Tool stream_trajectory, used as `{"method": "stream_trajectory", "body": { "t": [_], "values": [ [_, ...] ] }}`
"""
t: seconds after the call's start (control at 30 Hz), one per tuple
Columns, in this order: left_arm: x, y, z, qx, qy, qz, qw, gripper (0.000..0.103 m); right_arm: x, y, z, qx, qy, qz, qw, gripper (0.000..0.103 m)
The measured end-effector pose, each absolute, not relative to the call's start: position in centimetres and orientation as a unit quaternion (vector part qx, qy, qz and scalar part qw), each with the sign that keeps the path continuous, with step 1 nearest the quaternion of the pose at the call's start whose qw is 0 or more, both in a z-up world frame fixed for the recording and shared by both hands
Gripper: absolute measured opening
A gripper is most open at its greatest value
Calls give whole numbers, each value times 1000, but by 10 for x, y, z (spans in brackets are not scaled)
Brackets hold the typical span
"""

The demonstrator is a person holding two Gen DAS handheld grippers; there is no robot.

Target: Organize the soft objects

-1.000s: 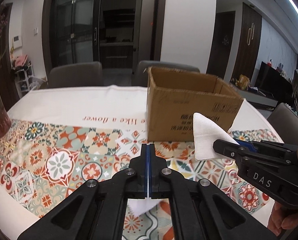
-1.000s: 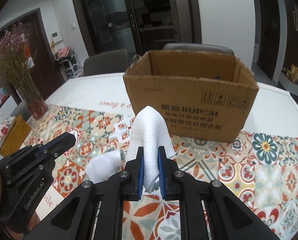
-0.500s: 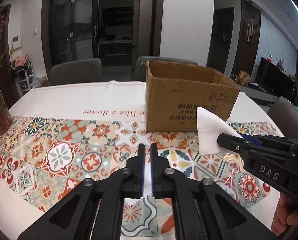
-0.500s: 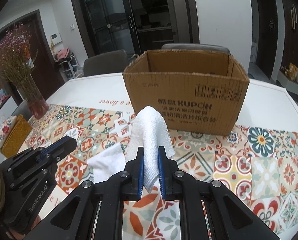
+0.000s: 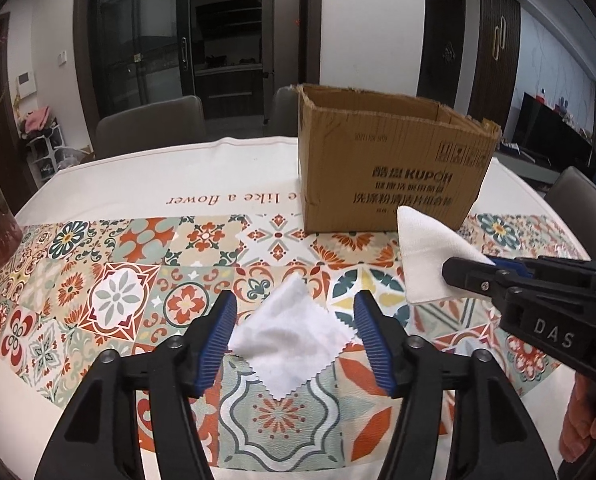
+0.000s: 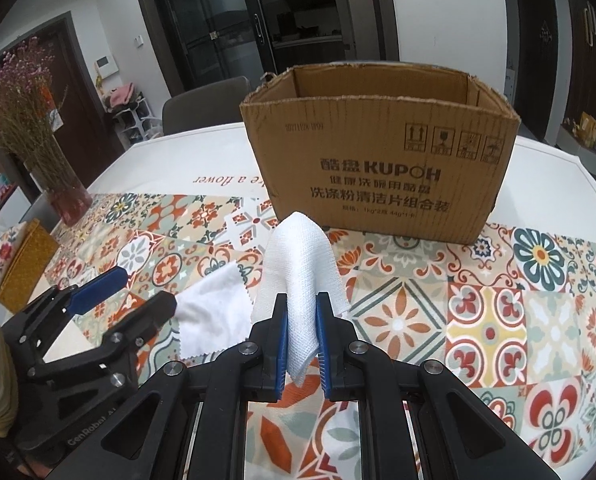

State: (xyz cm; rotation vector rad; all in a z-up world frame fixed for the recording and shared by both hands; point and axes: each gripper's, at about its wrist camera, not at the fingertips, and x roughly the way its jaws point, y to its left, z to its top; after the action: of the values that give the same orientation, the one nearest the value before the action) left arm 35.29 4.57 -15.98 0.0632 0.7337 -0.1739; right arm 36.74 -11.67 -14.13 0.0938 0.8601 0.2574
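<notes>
- Whereas your left gripper (image 5: 293, 334) was clenched earlier, its jaws were opening, the pinked cloth (image 5: 291, 336) lying released on the tablecloth (image 5: 137, 184).
- Your right gripper (image 6: 301, 334) stayed clamped on the white towel (image 6: 300, 276).

Left gripper (image 5: 293, 320) fingers are opening, angled downward; right gripper (image 6: 301, 328) fingers clamped shut.

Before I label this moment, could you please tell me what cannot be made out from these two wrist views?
- Inside of the cardboard box: both views; its front wall hides the floor, so any contents are unseen.
- Lower end of the white woven cloth: right wrist view; the right gripper clamps it.
- Near corner of the flat white cloth: right wrist view; covered by the left gripper, whose jaws are opening.
</notes>
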Motion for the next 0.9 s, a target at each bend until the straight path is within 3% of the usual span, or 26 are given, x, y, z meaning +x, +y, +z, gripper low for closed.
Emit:
{"method": "stream_trajectory", "body": {
  "t": [0.13,0.67,0.7,0.9],
  "values": [
    [361,47,-172,49,368,-89,924,66,371,-112,-149,41,421,120,898,14],
    [395,51,-221,78,415,-109,900,65,385,-99,-172,40,441,106,890,14],
    [397,51,-224,75,418,-108,899,64,386,-99,-173,41,442,106,890,14],
    [398,53,-230,59,430,-105,895,35,388,-100,-177,48,449,103,886,14]
  ]
}}
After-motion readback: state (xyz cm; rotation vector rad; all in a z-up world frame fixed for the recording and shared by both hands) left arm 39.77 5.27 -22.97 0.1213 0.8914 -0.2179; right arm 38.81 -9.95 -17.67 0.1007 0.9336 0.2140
